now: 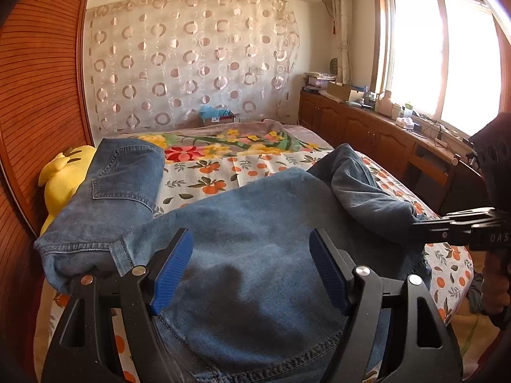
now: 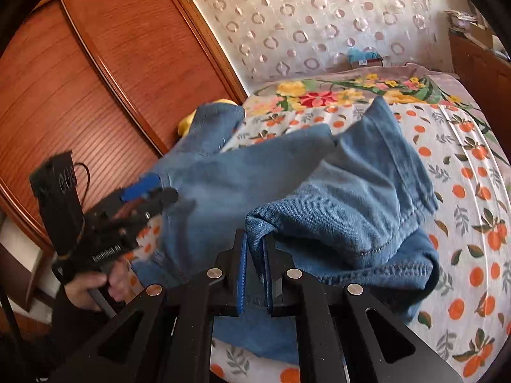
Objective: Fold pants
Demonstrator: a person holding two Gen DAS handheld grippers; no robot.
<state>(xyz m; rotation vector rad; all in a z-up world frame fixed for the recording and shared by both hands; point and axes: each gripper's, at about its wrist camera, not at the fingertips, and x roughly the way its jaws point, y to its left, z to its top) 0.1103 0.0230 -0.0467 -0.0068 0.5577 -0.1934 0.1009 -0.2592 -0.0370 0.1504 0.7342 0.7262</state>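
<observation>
Blue denim pants point(image 1: 249, 223) lie crumpled across the bed. The waist end with a back pocket point(image 1: 124, 172) rests at the left, and a leg is folded over at the right. My left gripper point(image 1: 252, 255) is open just above the denim, holding nothing. My right gripper point(image 2: 254, 255) is shut on a bunched fold of the pants point(image 2: 319, 191) and lifts it slightly. The right gripper shows at the right edge of the left wrist view point(image 1: 415, 221). The left gripper shows at the left of the right wrist view point(image 2: 153, 191).
The bed point(image 1: 207, 172) has an orange-print sheet and a floral blanket point(image 1: 230, 140) at the far end. A yellow plush toy point(image 1: 60, 175) sits by the wooden wardrobe point(image 1: 38, 95) on the left. A low wooden cabinet point(image 1: 367, 124) with clutter runs under the window on the right.
</observation>
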